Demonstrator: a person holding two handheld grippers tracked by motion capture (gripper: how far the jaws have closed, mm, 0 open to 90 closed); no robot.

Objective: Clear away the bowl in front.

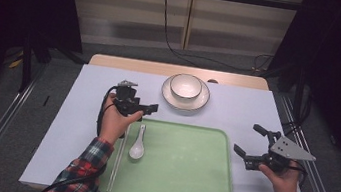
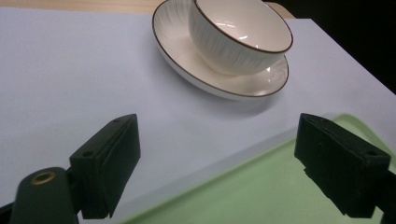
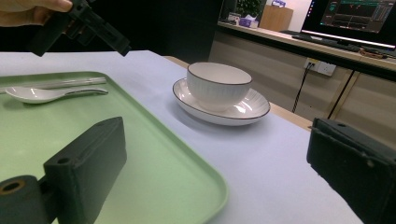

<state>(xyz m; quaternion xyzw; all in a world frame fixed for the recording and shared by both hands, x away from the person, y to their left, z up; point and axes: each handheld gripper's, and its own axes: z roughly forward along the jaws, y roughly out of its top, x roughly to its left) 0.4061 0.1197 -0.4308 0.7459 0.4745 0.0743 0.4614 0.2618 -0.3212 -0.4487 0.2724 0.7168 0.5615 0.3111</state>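
One spoon lies on the tray, near the left gripper, whose jaws stand apart, empty. Beside it, seemingly two chopsticks. One bowl sits on one plate. Right gripper gapes empty too.

From above, the person's left hand covers the upper ends of the thin metal chopsticks and most of the black left gripper, so its jaw gap cannot be read there (the left gripper view shows it wide and empty). In that view the round white plate with a dark rim and the white ribbed bowl on it are cut by the top edge. In the right gripper view the pale green plastic tray runs off the left and bottom edges, and the monitor behind is too blurred to read.
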